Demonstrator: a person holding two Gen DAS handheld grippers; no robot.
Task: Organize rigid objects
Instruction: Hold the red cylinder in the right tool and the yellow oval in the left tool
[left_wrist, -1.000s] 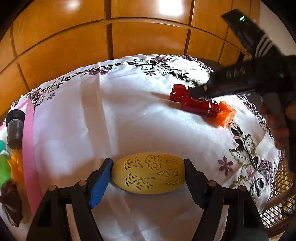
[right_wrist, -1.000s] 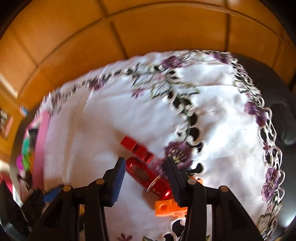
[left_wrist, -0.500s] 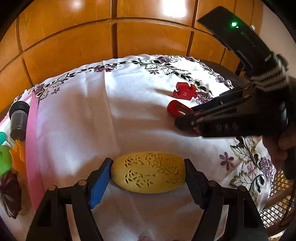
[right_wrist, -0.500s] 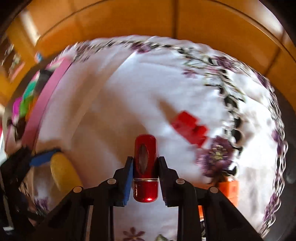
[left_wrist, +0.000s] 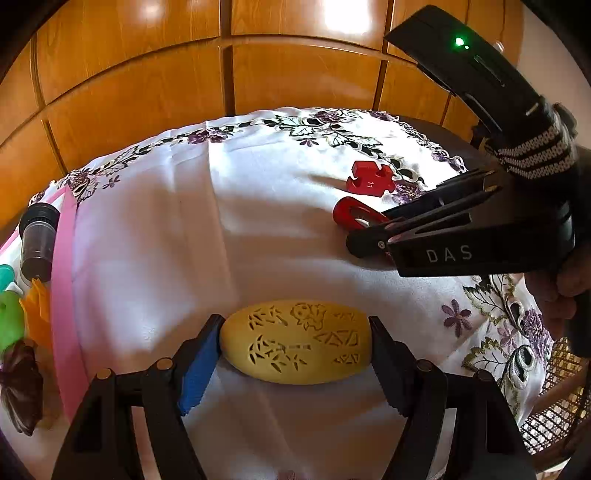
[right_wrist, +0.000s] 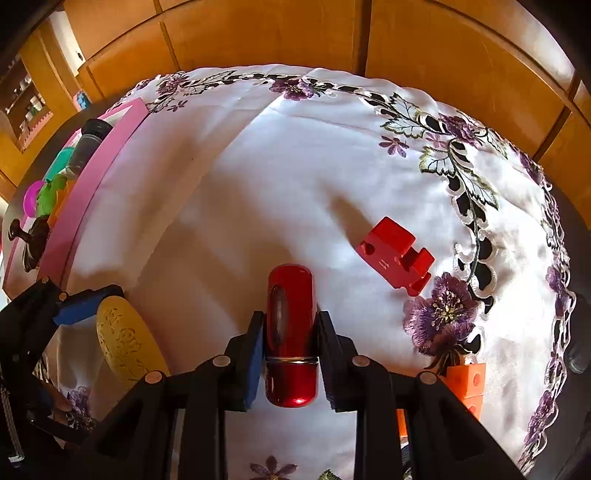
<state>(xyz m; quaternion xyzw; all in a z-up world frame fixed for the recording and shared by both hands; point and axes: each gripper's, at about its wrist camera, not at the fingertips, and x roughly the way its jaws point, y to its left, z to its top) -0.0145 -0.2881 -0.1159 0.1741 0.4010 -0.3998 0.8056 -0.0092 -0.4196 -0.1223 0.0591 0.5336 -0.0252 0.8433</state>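
My left gripper (left_wrist: 295, 347) is shut on a yellow carved oval case (left_wrist: 295, 341), held end to end just above the white cloth; the case also shows in the right wrist view (right_wrist: 125, 341). My right gripper (right_wrist: 290, 332) is shut on a red metal capsule (right_wrist: 291, 325), held lengthwise above the cloth; its tip shows in the left wrist view (left_wrist: 351, 216). A red puzzle-shaped block (right_wrist: 397, 253) lies on the cloth to the right of the capsule, and it shows in the left wrist view (left_wrist: 371, 179).
A pink tray (right_wrist: 99, 184) at the table's left edge holds several small things: a dark vial (left_wrist: 37, 240), green and orange pieces, a dark flower shape. An orange block (right_wrist: 467, 380) lies near the right gripper. Wooden panels stand behind the embroidered tablecloth (left_wrist: 177, 240).
My right gripper closed on the red capsule, lifted it and swung left toward the middle of the table. The left gripper stayed still, holding the yellow case.
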